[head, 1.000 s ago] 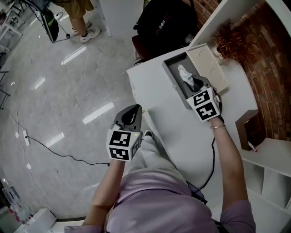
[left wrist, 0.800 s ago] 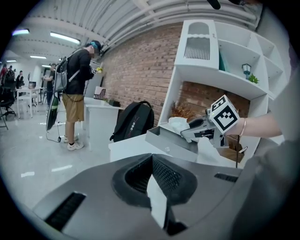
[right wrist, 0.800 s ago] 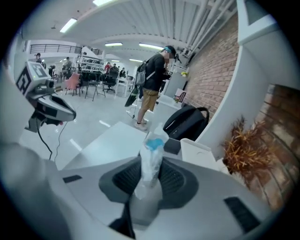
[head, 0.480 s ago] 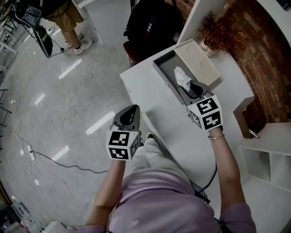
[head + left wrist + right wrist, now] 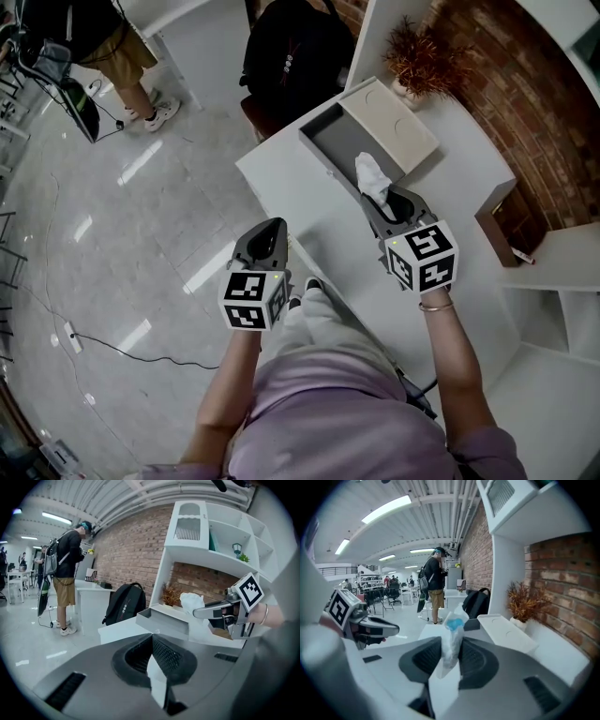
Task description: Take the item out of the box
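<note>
Right gripper view first: the right gripper [image 5: 451, 656] is clamped on the item [image 5: 452, 632], a small crinkly clear packet with a blue patch near its top. It is pinched low between the pads, so most of it stands above the tips. In the head view the packet rides at that gripper's tips and appears lifted clear of the box [image 5: 330, 141], which lies open just ahead on the surface [image 5: 450, 202] with its lid [image 5: 389, 127] alongside. The left gripper [image 5: 267, 236] has its jaws together on nothing and hangs well off to the side, over the floor — likely just keeping out of the way.
</note>
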Demonstrator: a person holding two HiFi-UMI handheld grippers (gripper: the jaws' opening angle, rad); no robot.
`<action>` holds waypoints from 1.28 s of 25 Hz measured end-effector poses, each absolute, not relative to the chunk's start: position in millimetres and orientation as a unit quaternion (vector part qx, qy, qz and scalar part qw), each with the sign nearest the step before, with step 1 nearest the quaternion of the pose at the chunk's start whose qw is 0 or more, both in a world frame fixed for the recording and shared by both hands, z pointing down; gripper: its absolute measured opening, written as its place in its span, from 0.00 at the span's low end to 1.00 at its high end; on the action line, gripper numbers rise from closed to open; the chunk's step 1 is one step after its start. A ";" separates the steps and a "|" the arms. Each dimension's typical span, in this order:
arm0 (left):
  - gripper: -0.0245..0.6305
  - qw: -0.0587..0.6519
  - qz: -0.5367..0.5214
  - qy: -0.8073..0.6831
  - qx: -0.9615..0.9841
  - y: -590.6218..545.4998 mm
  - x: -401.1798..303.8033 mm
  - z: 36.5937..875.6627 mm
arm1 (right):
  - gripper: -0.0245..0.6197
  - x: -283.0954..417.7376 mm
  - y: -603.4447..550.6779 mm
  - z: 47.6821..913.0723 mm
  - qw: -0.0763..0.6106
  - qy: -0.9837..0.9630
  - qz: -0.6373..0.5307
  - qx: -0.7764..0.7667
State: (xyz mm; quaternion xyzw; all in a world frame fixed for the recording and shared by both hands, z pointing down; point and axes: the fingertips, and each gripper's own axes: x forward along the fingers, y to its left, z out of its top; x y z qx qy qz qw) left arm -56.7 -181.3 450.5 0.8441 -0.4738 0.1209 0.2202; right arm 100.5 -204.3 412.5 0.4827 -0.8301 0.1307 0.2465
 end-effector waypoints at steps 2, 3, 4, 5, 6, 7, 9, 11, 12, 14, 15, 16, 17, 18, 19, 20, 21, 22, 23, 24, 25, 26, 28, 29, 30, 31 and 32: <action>0.04 0.216 0.123 -0.470 0.847 -180.7 -52.9 449.8 | 0.21 103.0 -195.0 412.1 0.231 -0.827 0.145 0.492; 0.04 0.212 0.125 -0.469 0.848 -180.2 -51.3 449.6 | 0.21 104.4 -190.1 412.6 0.225 -0.825 0.150 0.496; 0.04 0.209 0.127 -0.468 0.849 -179.7 -50.0 449.1 | 0.21 105.7 -185.2 413.4 0.220 -0.823 0.156 0.499; 0.04 0.205 0.129 -0.468 0.850 -179.2 -48.8 448.4 | 0.21 107.0 -180.4 414.5 0.216 -0.822 0.162 0.502; 0.04 0.203 0.129 -0.468 0.850 -178.6 -47.8 447.6 | 0.21 108.1 -175.6 415.8 0.210 -0.820 0.168 0.505; 0.04 0.201 0.129 -0.468 0.851 -177.9 -46.8 446.7 | 0.21 109.2 -170.8 416.9 0.204 -0.818 0.175 0.508; 0.04 0.198 0.129 -0.467 0.852 -176.6 -45.5 445.1 | 0.21 110.6 -162.0 418.4 0.189 -0.816 0.189 0.513; 0.04 0.195 0.129 -0.467 0.853 -175.1 -45.1 443.6 | 0.21 110.9 -154.2 419.1 0.174 -0.813 0.199 0.519; 0.04 0.195 0.129 -0.467 0.853 -174.2 -45.2 443.2 | 0.21 110.7 -150.6 419.6 0.168 -0.812 0.202 0.522; 0.04 0.194 0.129 -0.467 0.853 -172.2 -45.0 442.9 | 0.21 110.6 -144.3 421.1 0.159 -0.811 0.203 0.526; 0.04 0.194 0.129 -0.467 0.853 -171.1 -44.6 442.8 | 0.21 110.9 -141.6 421.7 0.156 -0.810 0.202 0.528; 0.04 0.193 0.128 -0.467 0.853 -169.9 -44.2 442.5 | 0.21 111.4 -139.2 422.0 0.153 -0.809 0.201 0.530; 0.04 0.193 0.128 -0.467 0.853 -168.7 -43.8 442.2 | 0.21 112.3 -137.1 422.0 0.150 -0.809 0.201 0.532; 0.04 0.192 0.128 -0.467 0.853 -167.6 -43.3 441.9 | 0.21 113.3 -135.3 421.7 0.146 -0.808 0.202 0.534; 0.04 0.192 0.127 -0.467 0.854 -166.4 -42.9 441.7 | 0.21 114.5 -133.8 421.2 0.142 -0.807 0.202 0.536; 0.04 0.191 0.128 -0.467 0.854 -165.4 -42.4 441.7 | 0.21 115.4 -132.5 420.6 0.138 -0.807 0.203 0.538; 0.04 0.191 0.128 -0.467 0.854 -164.2 -42.0 441.7 | 0.21 116.1 -131.3 419.9 0.134 -0.807 0.203 0.539; 0.04 0.190 0.129 -0.466 0.854 -163.0 -41.7 441.7 | 0.21 116.5 -130.1 419.1 0.131 -0.807 0.202 0.540; 0.04 0.190 0.130 -0.466 0.854 -161.7 -41.4 441.6 | 0.21 116.8 -128.9 418.4 0.130 -0.807 0.202 0.540; 0.04 0.190 0.130 -0.465 0.855 -160.5 -40.9 441.6 | 0.21 117.2 -127.6 417.8 0.128 -0.807 0.201 0.541; 0.04 0.190 0.131 -0.465 0.855 -159.4 -40.3 441.6 | 0.21 117.8 -126.3 417.3 0.128 -0.806 0.199 0.542; 0.04 0.190 0.131 -0.464 0.855 -158.4 -39.7 441.4 | 0.21 118.5 -125.1 416.8 0.127 -0.806 0.198 0.543; 0.04 0.189 0.131 -0.464 0.856 -156.8 -38.6 440.7 | 0.21 120.0 -123.0 415.6 0.126 -0.805 0.195 0.545; 0.04 0.188 0.130 -0.464 0.856 -156.2 -38.1 440.2 | 0.21 120.6 -122.2 415.0 0.126 -0.805 0.194 0.546; 0.04 0.188 0.130 -0.464 0.856 -155.4 -37.6 439.8 | 0.21 121.2 -121.2 414.4 0.126 -0.805 0.192 0.547; 0.04 0.188 0.130 -0.464 0.856 -154.6 -37.0 439.6 | 0.21 121.9 -120.2 413.8 0.126 -0.805 0.191 0.548; 0.04 0.188 0.130 -0.463 0.856 -153.6 -36.1 439.4 | 0.20 122.8 -119.3 413.3 0.126 -0.804 0.190 0.549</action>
